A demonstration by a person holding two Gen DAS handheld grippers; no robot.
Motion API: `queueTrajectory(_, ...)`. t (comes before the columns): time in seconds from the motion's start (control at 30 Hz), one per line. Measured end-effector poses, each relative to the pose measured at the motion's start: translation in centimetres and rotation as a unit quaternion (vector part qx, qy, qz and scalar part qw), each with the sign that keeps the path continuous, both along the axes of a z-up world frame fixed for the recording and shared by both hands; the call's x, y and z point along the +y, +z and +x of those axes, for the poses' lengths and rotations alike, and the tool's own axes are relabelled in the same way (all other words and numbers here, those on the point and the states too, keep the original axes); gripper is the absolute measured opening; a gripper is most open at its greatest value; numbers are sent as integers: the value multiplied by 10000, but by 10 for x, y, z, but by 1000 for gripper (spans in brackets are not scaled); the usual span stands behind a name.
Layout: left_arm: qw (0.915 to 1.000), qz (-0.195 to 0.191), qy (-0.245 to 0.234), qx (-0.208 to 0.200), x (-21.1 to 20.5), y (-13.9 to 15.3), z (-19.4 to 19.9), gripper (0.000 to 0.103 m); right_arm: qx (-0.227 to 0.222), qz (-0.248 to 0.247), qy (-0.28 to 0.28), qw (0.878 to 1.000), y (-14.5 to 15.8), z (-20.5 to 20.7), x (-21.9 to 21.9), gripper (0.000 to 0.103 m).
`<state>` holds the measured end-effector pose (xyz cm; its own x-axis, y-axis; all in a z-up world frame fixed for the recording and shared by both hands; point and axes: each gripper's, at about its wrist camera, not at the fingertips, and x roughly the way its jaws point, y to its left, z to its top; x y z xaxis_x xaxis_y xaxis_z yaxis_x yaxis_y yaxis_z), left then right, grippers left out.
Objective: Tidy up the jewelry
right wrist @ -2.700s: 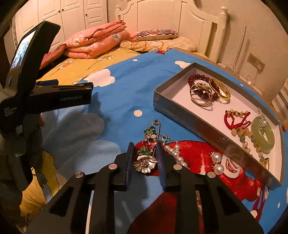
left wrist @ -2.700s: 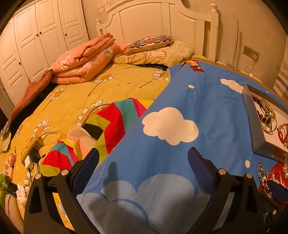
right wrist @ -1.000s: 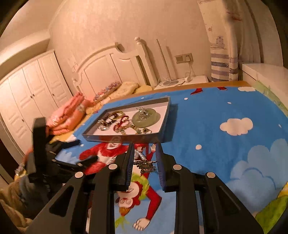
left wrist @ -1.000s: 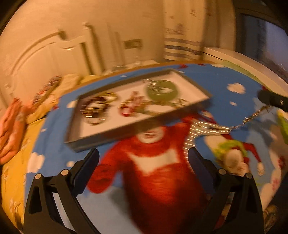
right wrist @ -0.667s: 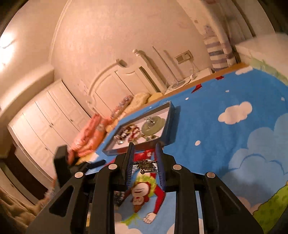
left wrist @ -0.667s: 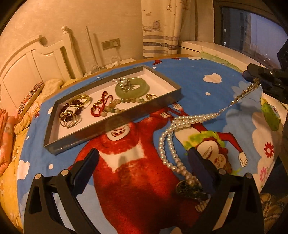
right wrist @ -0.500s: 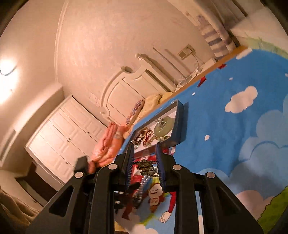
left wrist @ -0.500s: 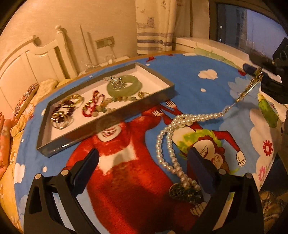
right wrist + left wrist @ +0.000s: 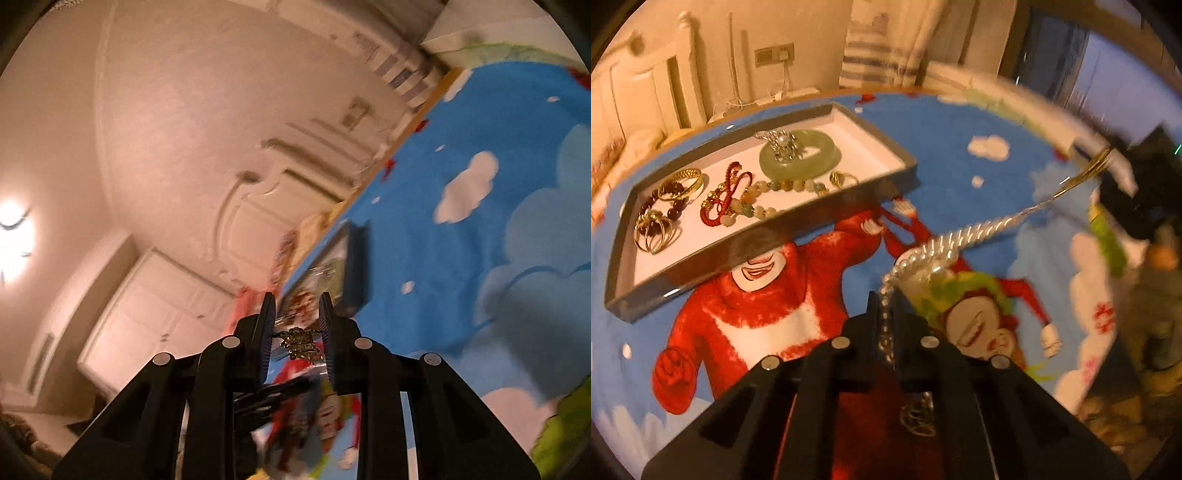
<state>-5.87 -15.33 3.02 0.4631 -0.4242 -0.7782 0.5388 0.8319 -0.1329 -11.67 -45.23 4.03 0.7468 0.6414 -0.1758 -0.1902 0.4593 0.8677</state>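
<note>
A pearl necklace [image 9: 925, 253] stretches taut above the blue cartoon bedspread between my two grippers. My left gripper [image 9: 885, 308] is shut on its pearl strand, and a metal pendant [image 9: 918, 417] hangs below the fingers. My right gripper [image 9: 296, 314] is shut on the necklace's brooch end [image 9: 300, 344], tilted and lifted; it shows in the left wrist view at the upper right [image 9: 1123, 173], blurred. A grey tray [image 9: 775, 225] with a white floor holds a jade bangle [image 9: 799, 157], red cord bracelet, beads and gold rings.
The tray lies on the bedspread [image 9: 960, 192] left of the necklace, near the white headboard [image 9: 646, 88]. A curtain and window stand behind. In the right wrist view the tray [image 9: 332, 269] is blurred, with white wardrobes [image 9: 155, 314] beyond.
My left gripper went from wide open to shut on the pearl strand. My right gripper lifted and tilted further with the brooch end, pulling the necklace taut off the bedspread.
</note>
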Motion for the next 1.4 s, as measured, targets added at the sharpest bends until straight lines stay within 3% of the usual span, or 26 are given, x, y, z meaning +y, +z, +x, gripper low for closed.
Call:
queueTrajectory(0.23,9962,-634,444,-398,45,54,1,7,100,-481,-92,9988,-2,12,11,25)
queueTrajectory(0.7,9882,-728,1026,-872,103,100,-8,7,22,-814,126,9966,4,26,34,25)
queueTrajectory(1.4,9795,-685,1012,-1602,110,160,-19,7,-705,-1674,652,9812,56,51,92,25)
